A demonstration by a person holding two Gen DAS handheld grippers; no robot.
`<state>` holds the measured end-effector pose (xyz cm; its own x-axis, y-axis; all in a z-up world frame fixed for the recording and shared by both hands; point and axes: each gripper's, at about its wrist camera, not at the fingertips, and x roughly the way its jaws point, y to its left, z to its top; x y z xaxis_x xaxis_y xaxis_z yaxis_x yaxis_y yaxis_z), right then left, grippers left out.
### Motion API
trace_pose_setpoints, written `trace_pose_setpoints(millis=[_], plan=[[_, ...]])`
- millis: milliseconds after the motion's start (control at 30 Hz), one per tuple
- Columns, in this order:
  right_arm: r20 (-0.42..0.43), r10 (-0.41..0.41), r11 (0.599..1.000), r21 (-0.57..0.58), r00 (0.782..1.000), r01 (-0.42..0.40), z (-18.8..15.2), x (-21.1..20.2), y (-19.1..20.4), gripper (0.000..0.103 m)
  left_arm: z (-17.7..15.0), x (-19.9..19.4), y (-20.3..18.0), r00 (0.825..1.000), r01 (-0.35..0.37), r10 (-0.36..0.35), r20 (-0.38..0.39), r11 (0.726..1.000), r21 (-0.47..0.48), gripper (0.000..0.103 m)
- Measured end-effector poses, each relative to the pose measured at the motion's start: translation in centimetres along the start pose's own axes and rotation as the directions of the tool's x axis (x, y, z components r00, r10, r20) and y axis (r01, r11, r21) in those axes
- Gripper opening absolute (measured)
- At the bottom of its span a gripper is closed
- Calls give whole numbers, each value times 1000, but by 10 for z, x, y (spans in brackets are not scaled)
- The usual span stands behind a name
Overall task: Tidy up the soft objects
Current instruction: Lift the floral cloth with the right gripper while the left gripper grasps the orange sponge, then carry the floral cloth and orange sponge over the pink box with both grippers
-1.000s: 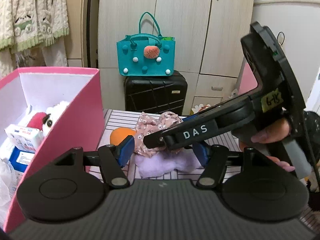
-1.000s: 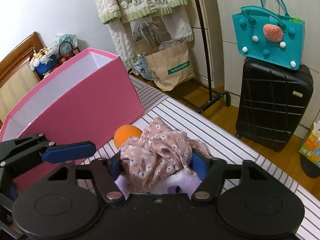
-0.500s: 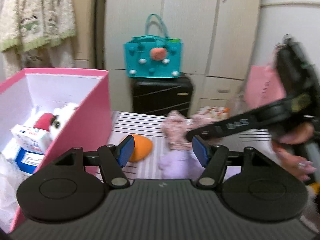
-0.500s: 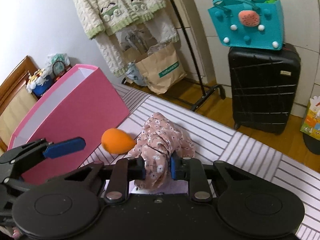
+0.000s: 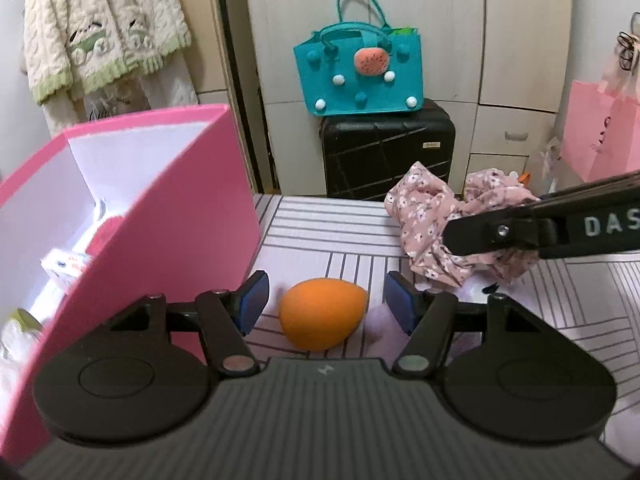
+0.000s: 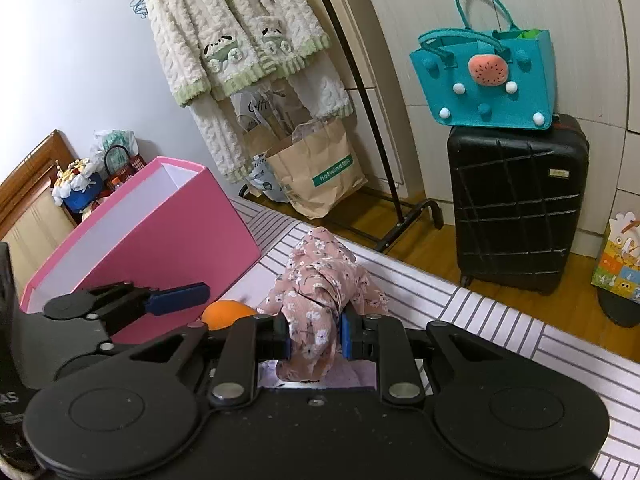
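My right gripper (image 6: pixel 315 336) is shut on a pink floral cloth (image 6: pixel 320 280) and holds it lifted off the striped table. In the left wrist view the cloth (image 5: pixel 432 216) hangs from the right gripper's finger (image 5: pixel 540 228) at the right. My left gripper (image 5: pixel 324 304) is open, its blue pads on either side of an orange egg-shaped sponge (image 5: pixel 320 314) on the table. The sponge also shows in the right wrist view (image 6: pixel 226 312), beside the left gripper (image 6: pixel 176 300). A lilac fluffy item (image 5: pixel 376 324) lies just right of the sponge.
A large pink box (image 5: pixel 152 216) stands open at the left, holding a plush toy and packets. Beyond the table edge are a black suitcase (image 6: pixel 516 208) with a teal felt bag (image 6: pixel 484 80), a clothes rack with a fluffy robe (image 6: pixel 240 40), and a paper bag (image 6: pixel 316 168).
The right gripper closed on the floral cloth and lifted it up and to the right. The left gripper shifted left so the orange sponge now sits between its open pads.
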<state>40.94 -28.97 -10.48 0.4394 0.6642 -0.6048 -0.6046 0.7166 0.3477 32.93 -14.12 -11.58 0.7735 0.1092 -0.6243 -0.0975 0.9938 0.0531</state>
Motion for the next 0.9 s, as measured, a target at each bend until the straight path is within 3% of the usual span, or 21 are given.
trace_pose_setpoints(millis=[100,167,233,533,900], plan=[[-6,-4,1000,-1,1000,4,-2,1,0,25,-3,4,0,1000,-9,9,5,1000,-14,60],[-4,-2,1000,-4,1000,2,-4,0,0,25,-4,7,1,1000,-15,15,2,1000,-7,43],[0,4,1000,-1,1000,-4,-5,-2,-1,25,-4,7,2,1000,-14,14,3,1000,-5,42],[9,-19,1000,10,1000,19,-6,-8,5,26,-8,-8,5,1000,8,-8,8,1000,-2,40],[63,-64,997,-38,996,66,-7,-45,55,25,-9,-67,20,987,158,-158,34,987,2,40]])
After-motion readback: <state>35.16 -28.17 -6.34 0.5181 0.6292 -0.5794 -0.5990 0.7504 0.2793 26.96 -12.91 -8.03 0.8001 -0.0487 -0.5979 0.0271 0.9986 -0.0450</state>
